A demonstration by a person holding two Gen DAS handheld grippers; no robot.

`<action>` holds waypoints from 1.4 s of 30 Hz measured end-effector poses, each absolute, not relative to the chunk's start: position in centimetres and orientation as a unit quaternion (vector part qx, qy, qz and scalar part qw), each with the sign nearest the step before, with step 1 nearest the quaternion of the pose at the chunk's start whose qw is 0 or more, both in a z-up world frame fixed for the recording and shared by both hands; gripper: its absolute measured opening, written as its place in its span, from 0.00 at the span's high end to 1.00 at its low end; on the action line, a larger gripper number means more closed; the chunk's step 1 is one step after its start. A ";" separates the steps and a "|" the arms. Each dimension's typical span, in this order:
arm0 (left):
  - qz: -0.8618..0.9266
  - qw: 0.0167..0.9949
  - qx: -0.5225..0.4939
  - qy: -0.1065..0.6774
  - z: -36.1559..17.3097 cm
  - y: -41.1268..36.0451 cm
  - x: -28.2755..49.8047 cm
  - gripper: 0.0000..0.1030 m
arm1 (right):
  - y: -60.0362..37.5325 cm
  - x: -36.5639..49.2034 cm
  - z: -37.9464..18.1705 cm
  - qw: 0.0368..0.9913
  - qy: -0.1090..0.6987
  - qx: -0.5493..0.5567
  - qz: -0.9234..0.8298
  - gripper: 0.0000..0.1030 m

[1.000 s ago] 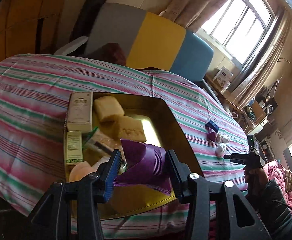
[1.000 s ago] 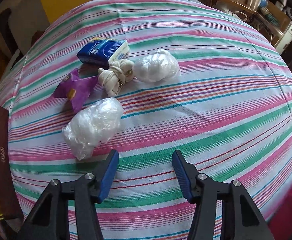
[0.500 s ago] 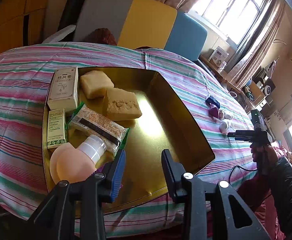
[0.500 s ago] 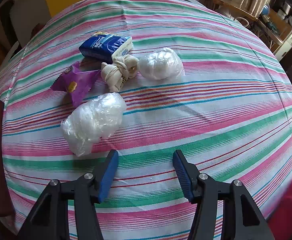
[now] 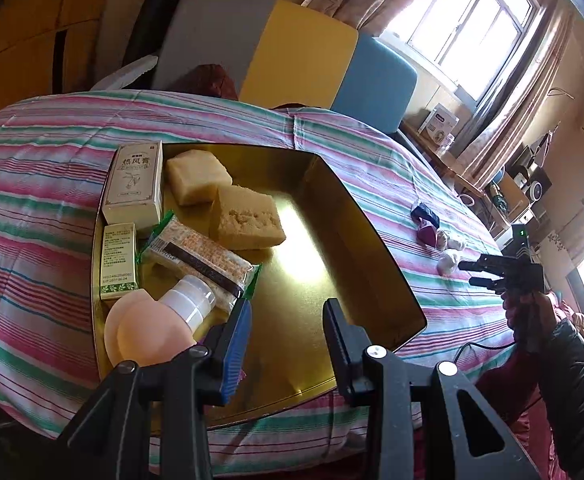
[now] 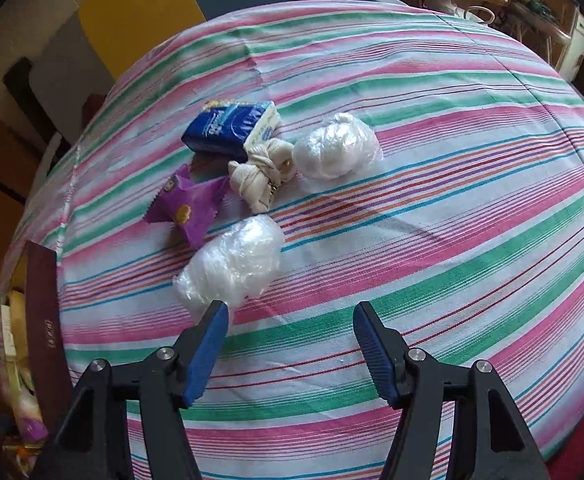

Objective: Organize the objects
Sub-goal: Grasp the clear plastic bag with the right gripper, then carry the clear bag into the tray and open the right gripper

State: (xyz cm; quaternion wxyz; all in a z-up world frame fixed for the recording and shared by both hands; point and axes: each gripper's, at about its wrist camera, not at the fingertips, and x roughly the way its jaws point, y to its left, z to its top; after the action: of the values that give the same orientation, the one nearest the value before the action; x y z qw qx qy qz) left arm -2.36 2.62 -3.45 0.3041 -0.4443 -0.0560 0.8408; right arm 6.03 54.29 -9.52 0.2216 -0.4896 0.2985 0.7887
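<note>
Left wrist view: left tool (image 5: 285, 326) hovers over the near end of the gold tray (image 5: 368, 248), jaws nearly closed, a gap between the pads, nothing in them. Tray sits on the striped worktop (image 5: 31, 200). Contents, all ahead-left of the tool: tall cream box (image 5: 135, 182) with Chinese characters I can't read reliably; small green-and-cream box (image 5: 119, 260) with fine print, illegible; two beige cake-like blocks (image 5: 227, 200); clear-wrapped snack bar (image 5: 197, 262) with green ends; peach bottle (image 5: 147, 326) with white cap, lying just beside the left finger. Right half of the tray is bare gold. Far right: right tool (image 5: 468, 272) in a person's hand (image 5: 526, 312), above a small cluster of loose items.

Right wrist view: right tool (image 6: 289, 318) has just been opening, jaws about half open, empty. Ahead-left, touching the left finger tip: crumpled clear plastic bundle (image 6: 231, 266). Further ahead: purple snack packet (image 6: 187, 206), knotted cream cloth (image 6: 261, 174), second plastic bundle (image 6: 336, 146), blue tissue pack (image 6: 229, 128), white lettering not readable. Tray edge at far left.
</note>
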 end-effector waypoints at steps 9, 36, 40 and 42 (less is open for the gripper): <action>0.848 0.298 -0.434 -0.058 -2.7 1.9 -2.2 0.64 | 52.7 2.7 -10.0 0.229 0.320 -0.477 0.786 0.38; 0.890 0.238 -0.388 0.005 -1.2 0.6 -0.7 0.61 | 46.0 2.0 -11.3 0.188 0.211 -0.503 0.817 0.67; 0.892 0.232 -0.388 0.002 -1.3 0.2 -0.7 0.61 | 43.8 2.4 -10.0 0.163 0.202 -0.493 0.830 0.67; 0.892 0.232 -0.388 0.000 -1.4 0.1 -0.7 0.61 | 42.7 2.2 -9.2 0.151 0.192 -0.489 0.837 0.67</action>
State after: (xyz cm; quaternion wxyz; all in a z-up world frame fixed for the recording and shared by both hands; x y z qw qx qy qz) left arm -0.66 0.06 -1.41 0.2315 -0.3882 -0.0001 0.8920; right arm 2.24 42.67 -9.24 0.1507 -0.4890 0.1920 0.8374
